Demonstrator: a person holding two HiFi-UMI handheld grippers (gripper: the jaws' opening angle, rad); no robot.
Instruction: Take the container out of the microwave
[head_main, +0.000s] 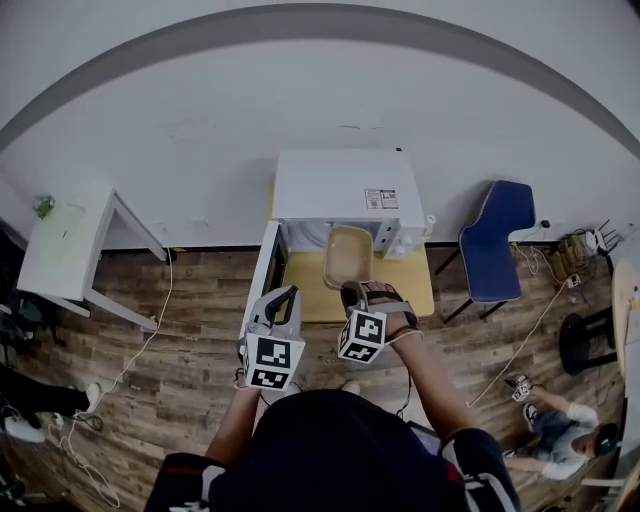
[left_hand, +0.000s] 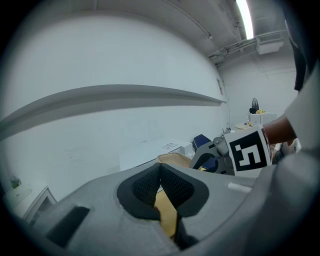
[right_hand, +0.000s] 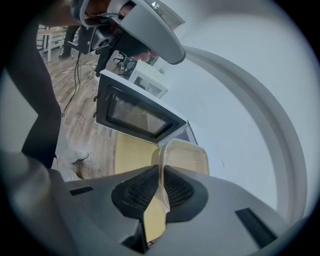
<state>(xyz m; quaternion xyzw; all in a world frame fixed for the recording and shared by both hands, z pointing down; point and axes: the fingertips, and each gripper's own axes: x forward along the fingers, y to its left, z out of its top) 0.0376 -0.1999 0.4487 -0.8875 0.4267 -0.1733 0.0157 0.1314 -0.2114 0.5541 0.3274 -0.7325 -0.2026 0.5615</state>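
Right gripper (right_hand: 161, 176) pinched on near rim of container (right_hand: 186, 154); thin wall is the only grip point. Container just outside microwave (head_main: 335, 185) mouth, over yellow table (head_main: 410, 290). Door (head_main: 266, 262) swung left for access. Left gripper (left_hand: 160, 172) pressed together, empty, parked aside.

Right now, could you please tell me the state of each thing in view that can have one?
Microwave door: open, swung out to the left.
Container: outside the microwave, held by its rim above the yellow table.
Right gripper: shut on the container's rim.
Left gripper: shut, nothing between its jaws.
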